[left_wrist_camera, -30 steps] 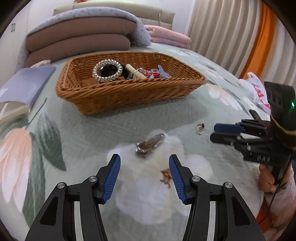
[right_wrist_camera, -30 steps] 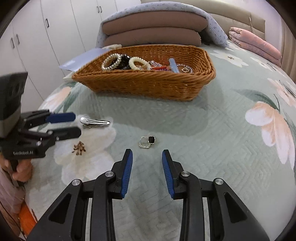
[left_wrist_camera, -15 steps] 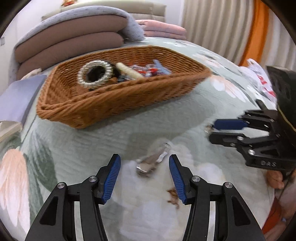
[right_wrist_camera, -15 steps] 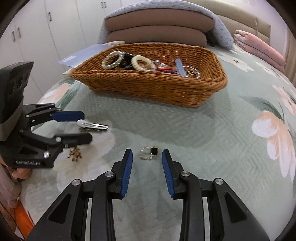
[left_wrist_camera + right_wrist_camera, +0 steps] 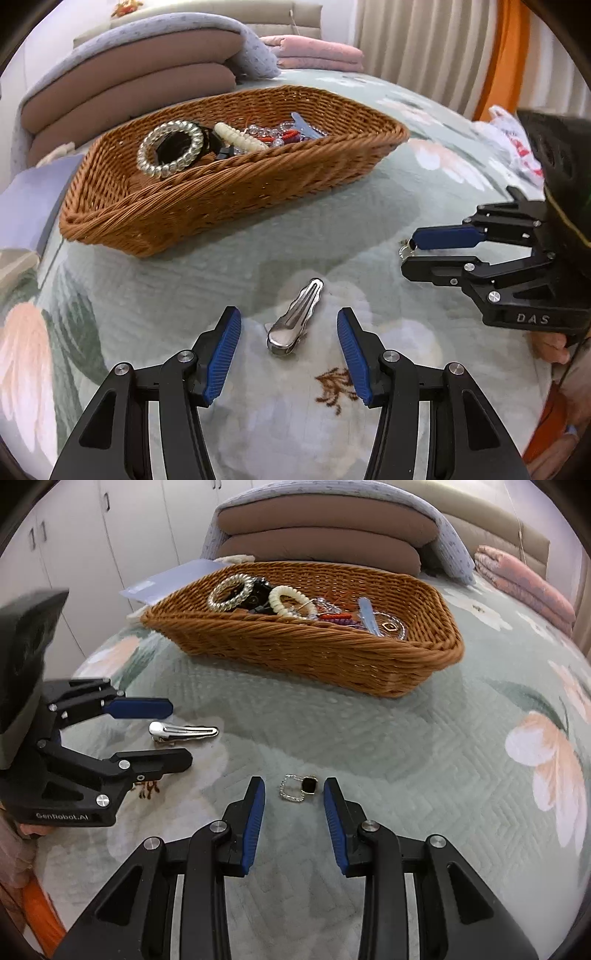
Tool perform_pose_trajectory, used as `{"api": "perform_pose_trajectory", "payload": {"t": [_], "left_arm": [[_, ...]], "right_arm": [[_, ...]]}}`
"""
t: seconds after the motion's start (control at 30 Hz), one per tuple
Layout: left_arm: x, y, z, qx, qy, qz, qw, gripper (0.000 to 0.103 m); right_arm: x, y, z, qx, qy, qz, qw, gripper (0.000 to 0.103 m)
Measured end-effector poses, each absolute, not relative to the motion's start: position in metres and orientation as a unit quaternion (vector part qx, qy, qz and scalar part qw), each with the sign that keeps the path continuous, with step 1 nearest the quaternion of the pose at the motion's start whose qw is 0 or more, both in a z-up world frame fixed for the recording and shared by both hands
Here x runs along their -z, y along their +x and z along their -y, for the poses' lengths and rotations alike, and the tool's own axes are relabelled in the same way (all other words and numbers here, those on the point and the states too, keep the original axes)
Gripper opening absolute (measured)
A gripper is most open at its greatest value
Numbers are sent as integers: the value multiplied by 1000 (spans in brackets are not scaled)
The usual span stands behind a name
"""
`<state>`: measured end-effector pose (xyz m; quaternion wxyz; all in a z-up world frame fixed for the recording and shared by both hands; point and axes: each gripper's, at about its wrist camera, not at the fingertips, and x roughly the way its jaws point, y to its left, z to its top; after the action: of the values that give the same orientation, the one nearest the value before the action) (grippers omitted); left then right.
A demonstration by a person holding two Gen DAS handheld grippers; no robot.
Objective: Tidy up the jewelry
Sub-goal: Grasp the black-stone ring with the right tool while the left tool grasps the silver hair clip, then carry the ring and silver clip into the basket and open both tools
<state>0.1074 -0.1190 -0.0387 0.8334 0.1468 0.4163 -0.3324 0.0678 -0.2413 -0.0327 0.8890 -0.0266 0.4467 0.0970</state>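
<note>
A silver hair clip (image 5: 293, 319) lies on the floral quilt between the open fingers of my left gripper (image 5: 289, 332); it also shows in the right wrist view (image 5: 183, 732). A small earring with a black stone and a sparkly square loop (image 5: 300, 787) lies between the open fingers of my right gripper (image 5: 293, 797). The wicker basket (image 5: 207, 195) behind holds a clear coil hair tie (image 5: 170, 147), a cream coil tie (image 5: 286, 600), beads and a blue clip. In the left wrist view the right gripper (image 5: 410, 253) stands open over the earring.
The green floral quilt (image 5: 406, 738) covers the bed. Stacked brown cushions (image 5: 317, 535) under a grey blanket lie behind the basket. A folded pink blanket (image 5: 517, 576) is at the far right. A lilac folder (image 5: 166, 581) lies left of the basket. White cupboards (image 5: 92, 535) stand at left.
Both grippers have moved forward and down. The hair clip now sits between my left fingers and the earring between my right fingers. Both stay open.
</note>
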Motion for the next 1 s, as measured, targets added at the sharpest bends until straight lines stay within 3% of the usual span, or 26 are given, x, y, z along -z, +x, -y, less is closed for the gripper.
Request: {"api": "perform_pose_trajectory", "payload": {"t": [0.03, 0.13, 0.17, 0.33, 0.43, 0.5, 1.0], "left_arm": [[39, 106, 121, 329, 152, -414, 835, 54], [39, 105, 126, 325, 155, -411, 838, 28], [40, 104, 125, 323, 153, -410, 839, 27], [40, 100, 128, 312, 157, -402, 847, 24], [40, 101, 127, 311, 153, -402, 848, 24], [40, 102, 126, 313, 148, -402, 848, 24], [31, 92, 114, 320, 129, -386, 856, 24]], "right_arm": [[33, 68, 239, -93, -33, -446, 890, 36], [35, 70, 235, -85, -43, -445, 890, 36], [35, 71, 234, -84, -46, -445, 890, 36], [37, 72, 230, -76, -57, -438, 894, 33], [37, 71, 230, -78, -57, -434, 896, 22], [36, 70, 232, -81, -52, -433, 896, 6], [15, 51, 244, -101, -13, -388, 916, 5]]}}
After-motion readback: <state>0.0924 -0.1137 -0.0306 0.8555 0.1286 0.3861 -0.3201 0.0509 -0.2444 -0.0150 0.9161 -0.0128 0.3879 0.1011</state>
